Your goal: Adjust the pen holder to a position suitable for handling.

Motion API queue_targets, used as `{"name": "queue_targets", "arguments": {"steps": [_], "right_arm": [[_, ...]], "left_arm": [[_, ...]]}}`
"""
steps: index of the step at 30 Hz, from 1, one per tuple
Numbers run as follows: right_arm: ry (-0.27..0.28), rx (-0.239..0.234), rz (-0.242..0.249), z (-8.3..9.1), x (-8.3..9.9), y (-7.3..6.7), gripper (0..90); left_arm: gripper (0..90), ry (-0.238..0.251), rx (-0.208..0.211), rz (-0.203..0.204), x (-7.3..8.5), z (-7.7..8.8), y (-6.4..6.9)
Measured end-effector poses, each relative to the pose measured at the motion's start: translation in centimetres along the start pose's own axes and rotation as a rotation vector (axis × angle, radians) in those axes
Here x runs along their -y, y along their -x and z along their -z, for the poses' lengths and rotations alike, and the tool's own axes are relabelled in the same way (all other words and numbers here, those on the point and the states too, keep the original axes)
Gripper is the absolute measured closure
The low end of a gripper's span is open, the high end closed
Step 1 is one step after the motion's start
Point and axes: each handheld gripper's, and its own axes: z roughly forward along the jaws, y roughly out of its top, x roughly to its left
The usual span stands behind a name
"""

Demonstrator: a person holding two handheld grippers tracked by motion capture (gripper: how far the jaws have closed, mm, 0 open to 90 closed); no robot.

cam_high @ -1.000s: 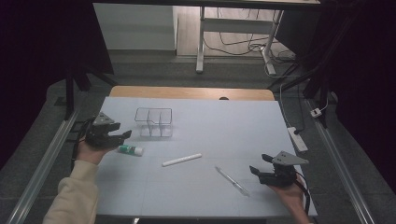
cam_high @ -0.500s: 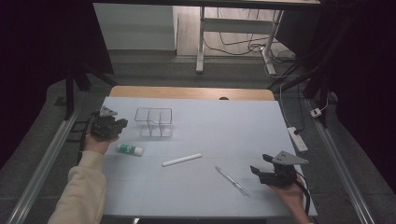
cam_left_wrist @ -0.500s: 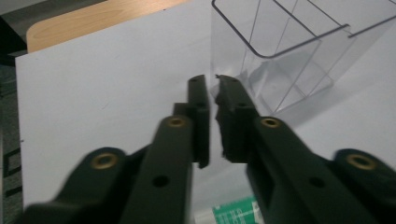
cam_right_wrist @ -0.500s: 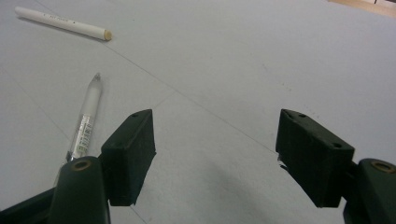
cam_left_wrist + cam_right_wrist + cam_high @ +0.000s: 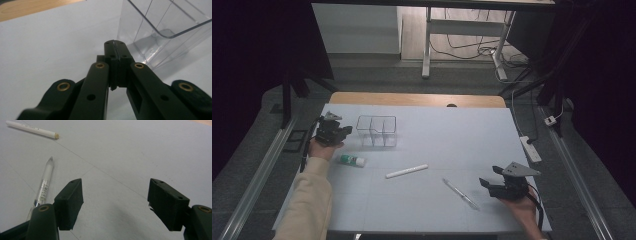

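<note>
We read the work as tidying loose items into the clear divided bin, early on: nothing sits in its compartments. Left gripper rests just beside the bin's left wall, its jaws having just been closing and now pressed together with nothing between them. Right gripper sits near the table's front right edge, jaws standing wide apart and bare.

The glue stick lies below the left gripper, the white marker mid-table, the clear pen just left of the right gripper.

Next move, in our judgement: right gripper swings left onto the pen and closes across its thin barrel.

The left gripper view shows the meeting pads and the bin's corner close ahead; the right gripper view reveals the pen's printed label and the marker's cap end.
</note>
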Motion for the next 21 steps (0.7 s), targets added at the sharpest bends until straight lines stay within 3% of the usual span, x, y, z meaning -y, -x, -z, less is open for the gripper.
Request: {"name": "queue_targets", "arguments": {"steps": [6, 21], "right_arm": [[-0.002, 0.003, 0.008, 0.1, -0.1, 0.0, 27.9], [-0.009, 0.002, 0.007, -0.1, 0.2, 0.1, 27.9]], "left_arm": [[89.3, -0.04, 0.029, -0.02, 0.2, -1.3, 0.3], [89.3, -0.028, 0.067, -0.004, 0.1, -1.6, 0.6]]}}
